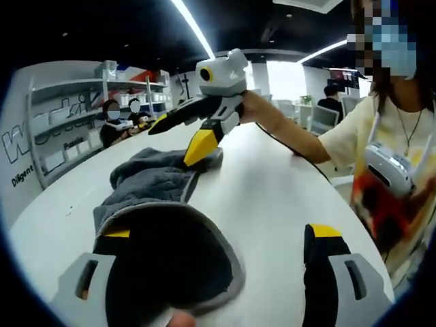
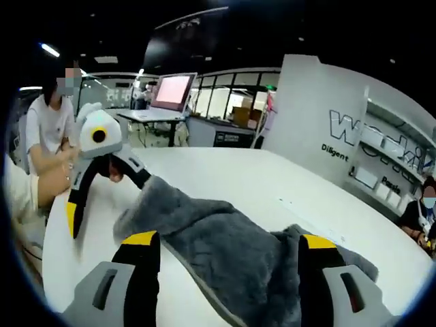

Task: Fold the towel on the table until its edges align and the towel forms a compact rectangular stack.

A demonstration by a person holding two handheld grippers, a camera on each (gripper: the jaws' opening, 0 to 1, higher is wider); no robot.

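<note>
A grey towel (image 2: 225, 252) of thick, fuzzy cloth lies on a smooth, faintly glossy white table (image 1: 272, 197); at 12 o'clock, the right gripper (image 1: 178, 139) shows hard matt plastic.

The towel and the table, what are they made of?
The towel looks like thick grey fleece or terry cloth: its surface is fuzzy and it lies in soft folds. The table looks like smooth white laminate or painted board, with a faint sheen; the exact material cannot be told.

Grey towel (image 1: 153, 180) on a white table (image 1: 272, 204); grippers' black fingers (image 1: 201, 144) tipped yellow
</note>
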